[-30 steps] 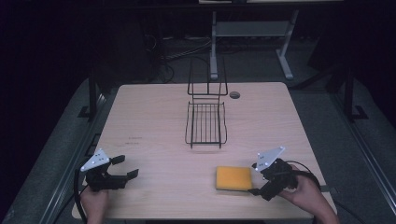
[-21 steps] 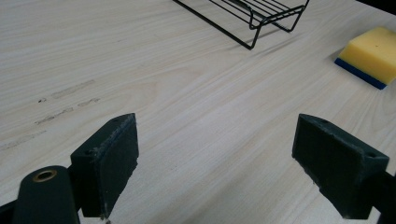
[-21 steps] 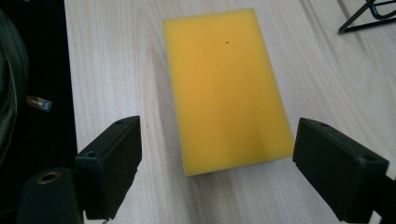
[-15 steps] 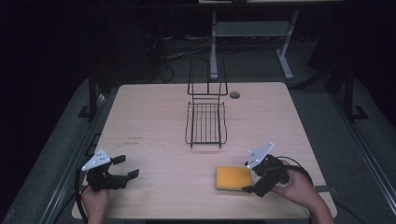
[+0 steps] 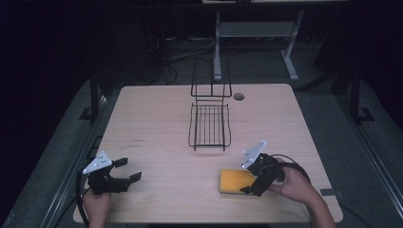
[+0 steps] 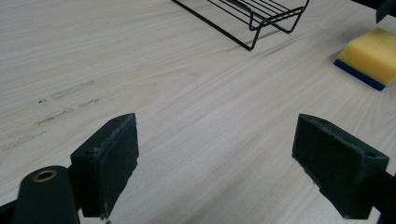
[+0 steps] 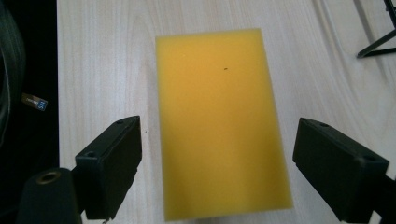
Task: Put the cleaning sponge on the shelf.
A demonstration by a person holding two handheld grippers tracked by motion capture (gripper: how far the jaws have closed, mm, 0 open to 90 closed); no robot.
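- Since a second ago, the right tongs (image 5: 254,183) have slid leftward from just beside the sponge (image 5: 234,181) to sit over its right end; the left tongs (image 5: 124,169) have barely shifted.
- One tabletop (image 5: 157,118) of pale wood carries everything.
- One black wire rack (image 5: 209,124) stands at the middle toward the far side, with its back frame upright and its tray lying flat; it is well apart from the sponge.
- One sponge lies flat near the front right edge, with nothing between it and the rack.
- Two tongs, one per hand: the left ones rest spread wide above bare wood at the front left corner; the right ones are spread too, one jaw on either side of the sponge's width, neither touching it.
- Seen up close, the sponge (image 7: 219,121) is a yellow rectangle with a tiny dark speck; a thin blue layer lines its underside (image 6: 360,76).
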